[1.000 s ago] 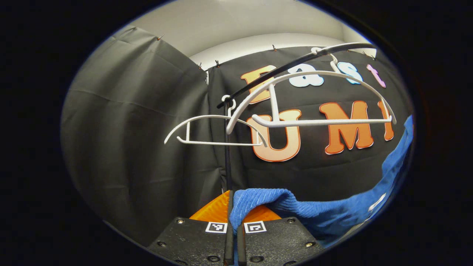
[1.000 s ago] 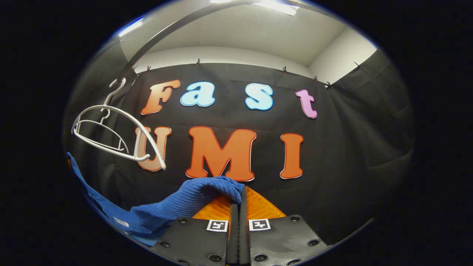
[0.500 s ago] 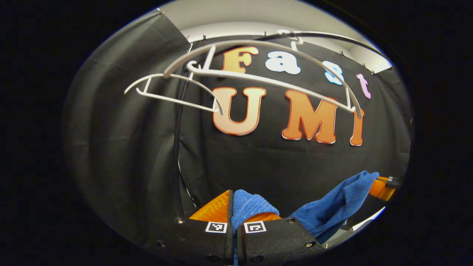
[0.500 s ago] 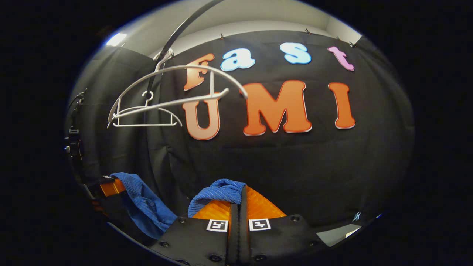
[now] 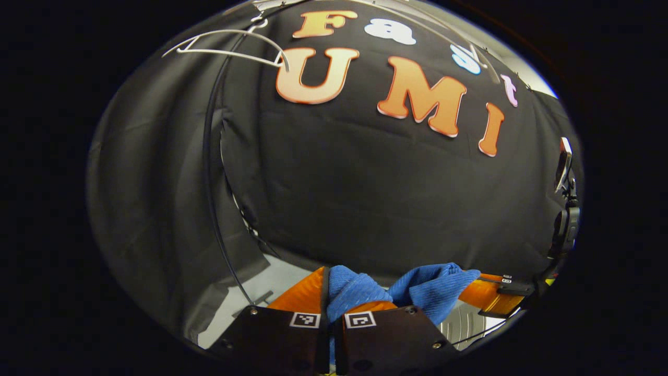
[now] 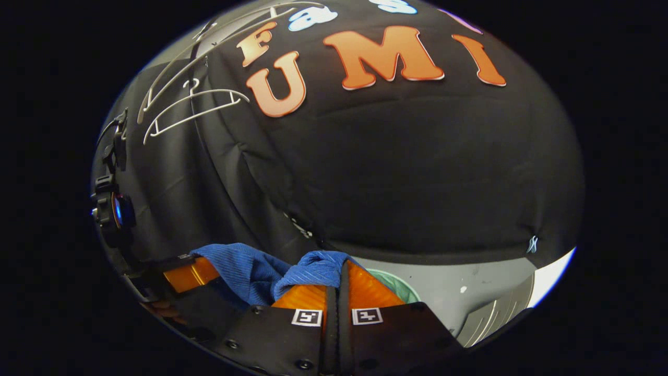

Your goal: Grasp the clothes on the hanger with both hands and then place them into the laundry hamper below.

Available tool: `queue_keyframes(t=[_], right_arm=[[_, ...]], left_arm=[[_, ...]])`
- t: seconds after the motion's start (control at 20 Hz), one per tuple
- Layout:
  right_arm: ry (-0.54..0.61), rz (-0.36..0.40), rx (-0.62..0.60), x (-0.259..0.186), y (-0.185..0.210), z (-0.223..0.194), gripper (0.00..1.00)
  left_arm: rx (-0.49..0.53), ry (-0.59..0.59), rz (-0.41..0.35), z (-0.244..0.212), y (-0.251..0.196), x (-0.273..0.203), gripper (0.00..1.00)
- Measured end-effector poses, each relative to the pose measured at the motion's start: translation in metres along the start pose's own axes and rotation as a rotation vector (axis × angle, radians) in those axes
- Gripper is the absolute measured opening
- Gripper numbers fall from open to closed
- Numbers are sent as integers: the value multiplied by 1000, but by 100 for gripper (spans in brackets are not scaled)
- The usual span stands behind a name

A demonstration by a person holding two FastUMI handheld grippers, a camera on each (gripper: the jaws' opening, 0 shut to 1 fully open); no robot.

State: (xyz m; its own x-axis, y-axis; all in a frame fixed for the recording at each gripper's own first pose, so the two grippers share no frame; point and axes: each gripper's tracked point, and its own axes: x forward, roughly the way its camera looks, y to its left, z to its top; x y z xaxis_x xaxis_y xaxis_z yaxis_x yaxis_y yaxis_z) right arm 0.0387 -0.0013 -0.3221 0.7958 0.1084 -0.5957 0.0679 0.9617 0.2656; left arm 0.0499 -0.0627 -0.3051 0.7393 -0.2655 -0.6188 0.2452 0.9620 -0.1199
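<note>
A blue ribbed garment (image 5: 360, 290) bunches between my two grippers, off the hangers. My left gripper (image 5: 327, 284) is shut on one end of it. In the left gripper view the cloth runs right to the other gripper (image 5: 496, 292), close by. In the right gripper view my right gripper (image 6: 342, 277) is shut on the garment (image 6: 318, 266), which sags left to the other gripper (image 6: 182, 271). Two bare white hangers (image 6: 182, 107) hang high on a black rail; one hanger (image 5: 224, 44) also appears top left in the left gripper view. A pale green rim (image 6: 399, 287), maybe the hamper, peeks beside my right fingers.
A thin black rack pole (image 5: 209, 172) runs down the left of the left gripper view. Grey floor (image 6: 469, 282) lies below the black cloth wall. A pale ribbed surface (image 5: 462, 324) shows at the lower right of the left gripper view.
Both grippers have dropped with the garment; the hangers and wall slid up in both views and the floor came into sight. The grippers have drawn closer, bunching the cloth.
</note>
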Motion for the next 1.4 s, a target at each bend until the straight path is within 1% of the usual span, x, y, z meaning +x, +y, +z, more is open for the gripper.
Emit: queue_keyframes(t=[0.05,0.2,0.35,0.45,0.55,0.6,0.65,0.75,0.8,0.85,0.9,0.95,1.1,1.15,1.2,1.25,1.4], right_arm=[[21,-5,-2,6,-1,-9,8],[117,16,-19,16,0,-37,8],[213,28,-34,24,-4,-68,8],[270,18,-45,32,-10,-90,8],[321,-11,-55,37,-15,-104,8],[341,-22,-56,37,-16,-108,9],[360,-28,-52,40,-19,-114,10],[405,-23,-35,40,-19,-128,12],[418,-15,-23,37,-19,-132,12],[425,-8,-13,36,-17,-135,29],[424,-2,-8,37,-17,-136,34],[427,-3,-13,37,-17,-137,43],[451,-3,-31,32,-19,-145,100],[452,-12,-38,33,-20,-147,100],[453,-14,-43,30,-19,-150,98],[452,-14,-45,28,-18,-150,99],[447,-13,-48,25,-17,-150,99]], left_arm=[[-4,31,-2,-10,-2,4,4],[2,119,-5,-43,-7,14,4],[10,200,1,-79,-2,24,5],[9,253,13,-97,0,29,5],[-2,304,24,-115,3,34,9],[-8,322,29,-121,6,35,2],[-14,335,38,-129,10,33,12],[-31,351,39,-138,14,31,19],[-37,361,39,-141,16,30,28],[-38,371,41,-145,19,30,33],[-35,375,48,-144,22,28,43],[-31,381,55,-146,25,27,49],[-23,399,88,-153,32,22,83],[-25,404,94,-153,31,19,94],[-26,400,95,-152,30,19,95],[-21,397,88,-152,28,19,95],[34,376,62,-150,27,15,95]])
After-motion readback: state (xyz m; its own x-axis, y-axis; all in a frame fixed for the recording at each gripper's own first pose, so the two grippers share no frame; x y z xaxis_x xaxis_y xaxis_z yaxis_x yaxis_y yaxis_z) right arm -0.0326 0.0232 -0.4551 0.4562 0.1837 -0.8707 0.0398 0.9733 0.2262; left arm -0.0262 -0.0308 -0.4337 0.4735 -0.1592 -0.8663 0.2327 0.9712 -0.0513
